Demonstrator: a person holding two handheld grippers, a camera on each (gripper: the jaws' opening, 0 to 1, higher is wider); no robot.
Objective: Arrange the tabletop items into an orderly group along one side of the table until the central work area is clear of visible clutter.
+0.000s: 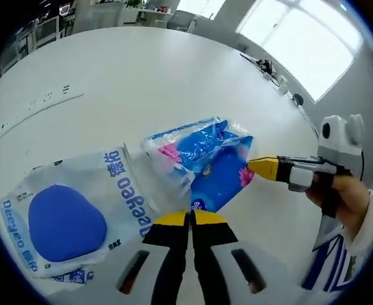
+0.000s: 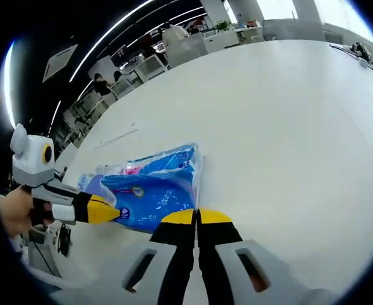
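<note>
A blue plastic tissue pack (image 1: 206, 164) with pink flower print lies on the white table (image 1: 142, 76), one end resting on a larger white pack (image 1: 65, 219) that bears a blue oval. My left gripper (image 1: 190, 218) is shut, its yellow tips pinching the blue pack's near corner. From the right, my right gripper (image 1: 257, 167) reaches in, held by a hand, with its tip on the pack's opposite edge. In the right gripper view the blue pack (image 2: 151, 187) runs leftward from my right gripper (image 2: 196, 217), which is shut on its edge. The left gripper (image 2: 108, 211) holds the far end.
The round white table (image 2: 288, 114) stretches wide and bare beyond the packs. Small dark items and cables (image 1: 269, 67) sit near its far edge by the windows. Desks, chairs and people (image 2: 173, 38) stand in the room behind.
</note>
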